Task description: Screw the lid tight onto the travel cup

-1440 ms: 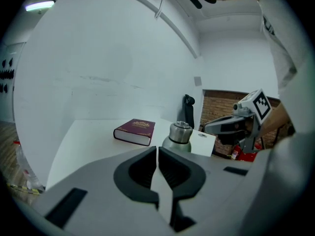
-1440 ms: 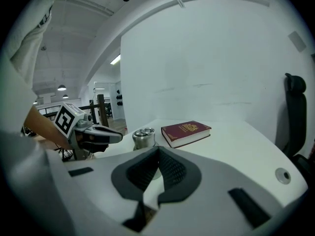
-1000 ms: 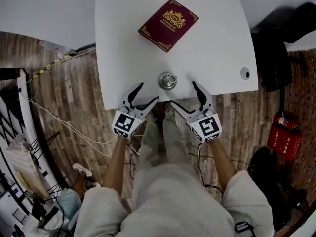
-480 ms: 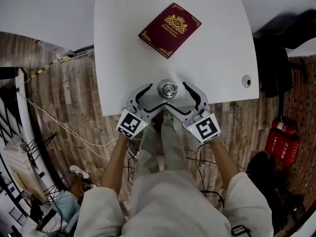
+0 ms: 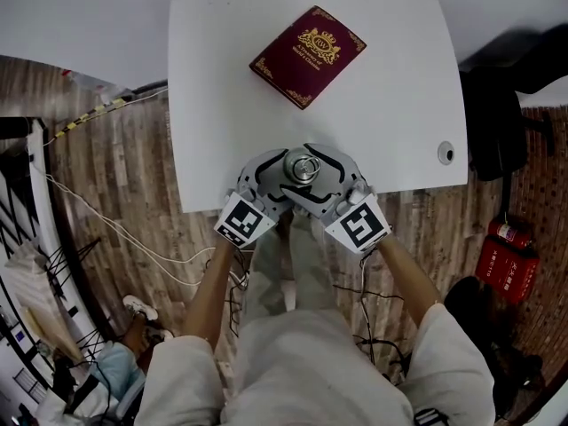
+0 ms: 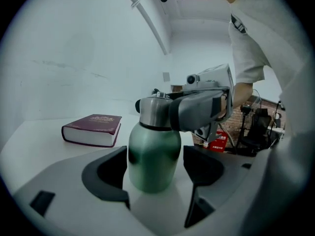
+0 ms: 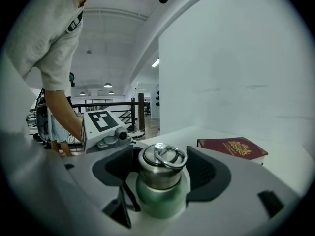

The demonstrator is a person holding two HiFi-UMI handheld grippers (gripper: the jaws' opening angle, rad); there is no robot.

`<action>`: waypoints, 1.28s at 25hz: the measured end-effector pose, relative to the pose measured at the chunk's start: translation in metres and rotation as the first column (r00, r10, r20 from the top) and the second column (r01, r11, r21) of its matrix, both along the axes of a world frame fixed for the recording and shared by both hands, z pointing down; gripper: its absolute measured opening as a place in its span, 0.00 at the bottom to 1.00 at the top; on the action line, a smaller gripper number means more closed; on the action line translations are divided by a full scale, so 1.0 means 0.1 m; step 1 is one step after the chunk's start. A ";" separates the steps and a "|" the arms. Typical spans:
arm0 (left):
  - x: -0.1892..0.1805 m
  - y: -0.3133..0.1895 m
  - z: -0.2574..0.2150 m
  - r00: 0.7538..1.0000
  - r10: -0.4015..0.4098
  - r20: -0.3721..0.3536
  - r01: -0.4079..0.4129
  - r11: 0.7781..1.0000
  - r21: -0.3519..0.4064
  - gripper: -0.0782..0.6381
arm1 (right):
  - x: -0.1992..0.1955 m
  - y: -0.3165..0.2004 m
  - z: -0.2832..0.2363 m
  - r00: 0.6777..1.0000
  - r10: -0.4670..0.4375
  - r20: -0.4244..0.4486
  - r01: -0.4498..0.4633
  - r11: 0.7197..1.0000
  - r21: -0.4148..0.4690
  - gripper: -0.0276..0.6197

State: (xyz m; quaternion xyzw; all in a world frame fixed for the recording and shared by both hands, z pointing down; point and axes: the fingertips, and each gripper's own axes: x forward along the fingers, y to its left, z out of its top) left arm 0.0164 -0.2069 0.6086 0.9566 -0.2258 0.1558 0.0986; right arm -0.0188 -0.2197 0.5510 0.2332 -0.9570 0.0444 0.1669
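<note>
Head view: the travel cup stands upright at the 6 o'clock edge of the white table. A maroon book lies well apart at the cup's 12 o'clock. The left tongs come in from 7 o'clock and the right tongs from 5 o'clock, and both ring the cup.

Left gripper view: the left tongs are released, their jaws having just been opening. The cup's green body stands between the pads, which do not press on it. The book lies at 10 o'clock. The right tongs cross the cup's steel top.

Right gripper view: the steel lid, with its ring lying flat, sits on the cup between the right tongs' pads. These jaws have just been closing, but a slim gap shows on each side, so they are released. The book is at 2 o'clock
</note>
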 end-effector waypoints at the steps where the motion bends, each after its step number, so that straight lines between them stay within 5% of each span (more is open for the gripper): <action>1: 0.01 0.00 0.00 1.000 0.001 -0.005 -0.001 1.000 -0.001 0.58 | -0.02 0.00 0.00 1.000 -0.018 -0.006 0.018 1.000 0.001 0.56; 16: 0.04 -0.05 0.00 0.999 0.000 -0.032 0.000 1.000 0.001 0.58 | -0.09 -0.03 0.02 0.992 -0.125 -0.030 0.126 0.992 0.014 0.44; 25: 0.04 -0.05 0.00 1.000 -0.002 -0.028 0.002 1.000 0.007 0.58 | -0.05 -0.10 0.01 0.997 0.074 -0.009 -0.074 0.997 0.039 0.44; 32: 0.04 -0.05 0.00 1.000 -0.004 -0.026 0.004 1.000 0.010 0.58 | 0.00 -0.17 -0.01 0.963 0.269 0.022 -0.269 0.961 0.065 0.44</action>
